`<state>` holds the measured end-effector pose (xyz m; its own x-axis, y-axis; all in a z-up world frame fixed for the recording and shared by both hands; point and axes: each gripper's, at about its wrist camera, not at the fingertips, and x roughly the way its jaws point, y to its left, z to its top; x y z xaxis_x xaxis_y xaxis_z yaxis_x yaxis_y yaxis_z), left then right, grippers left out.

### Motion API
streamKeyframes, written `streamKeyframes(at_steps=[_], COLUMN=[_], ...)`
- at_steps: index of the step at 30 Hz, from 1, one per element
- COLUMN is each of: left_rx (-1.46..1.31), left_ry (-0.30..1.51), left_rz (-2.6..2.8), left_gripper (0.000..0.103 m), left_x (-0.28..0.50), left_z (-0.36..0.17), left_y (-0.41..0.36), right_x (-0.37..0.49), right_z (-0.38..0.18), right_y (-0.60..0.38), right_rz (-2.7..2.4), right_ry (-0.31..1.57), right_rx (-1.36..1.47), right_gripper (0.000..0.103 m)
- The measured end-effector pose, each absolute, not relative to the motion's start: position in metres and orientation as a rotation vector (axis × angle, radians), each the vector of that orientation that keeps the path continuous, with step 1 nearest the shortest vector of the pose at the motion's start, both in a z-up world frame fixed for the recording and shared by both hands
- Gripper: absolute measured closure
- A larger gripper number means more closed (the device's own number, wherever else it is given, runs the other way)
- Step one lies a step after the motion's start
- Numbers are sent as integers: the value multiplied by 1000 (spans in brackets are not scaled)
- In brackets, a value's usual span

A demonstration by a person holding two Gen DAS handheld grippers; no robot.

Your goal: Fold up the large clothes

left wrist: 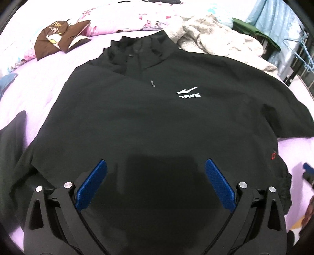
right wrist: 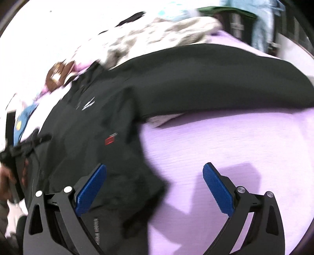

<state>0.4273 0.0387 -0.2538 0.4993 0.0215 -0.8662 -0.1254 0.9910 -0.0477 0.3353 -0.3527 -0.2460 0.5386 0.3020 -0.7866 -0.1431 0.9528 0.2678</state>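
Left tool: spread wide, its blue pads far apart with nothing between them; it hangs over the lower front of the jacket, and whether it touches the cloth I cannot tell.

Right tool: also gaping wide and holding nothing; its left pad sits over the jacket's hem corner, its right pad over bare sheet. The view is blurred, so contact with the cloth cannot be judged.

Jacket: a large black zip-up, spread front-up on the bed, collar at the far end, a white "ERKE" logo on the chest and a small red mark near the hem on the right side.

Sleeve: in the right view it stretches out sideways across the sheet, away from the body of the jacket.

Bed sheet: pale lilac, lying under everything.

Beyond the collar: a fluffy cream blanket touching the jacket's shoulder, a brown printed cushion well to the left, and floral pink bedding behind.

Far right edge: a green item and blue hangers off the bed.
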Motion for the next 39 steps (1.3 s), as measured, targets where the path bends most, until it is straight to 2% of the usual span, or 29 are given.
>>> streamKeyframes(at_steps=[9,19,24,31,39], left_rx=[-59,-51,-56,-50,-54], left_ry=[1104,1134,1133,1138,1140], left_rz=[62,86,96,94,102], left_gripper=[6,6,6,6,6], left_x=[433,435,436,436,437], left_z=[-280,-303,-306,-308,-310], left_y=[17,11,9,8,7], right_x=[358,374,373,366,379], right_z=[-247,-234,-228,-241,-256], right_y=[-464,-564,-594,-660,-692], right_rz=[85,-79,-181,-241,-299], right_ry=[922,770,709,582,557], right_rx=[383,692,725,1029,1211], right_gripper=[6,6,6,7,7])
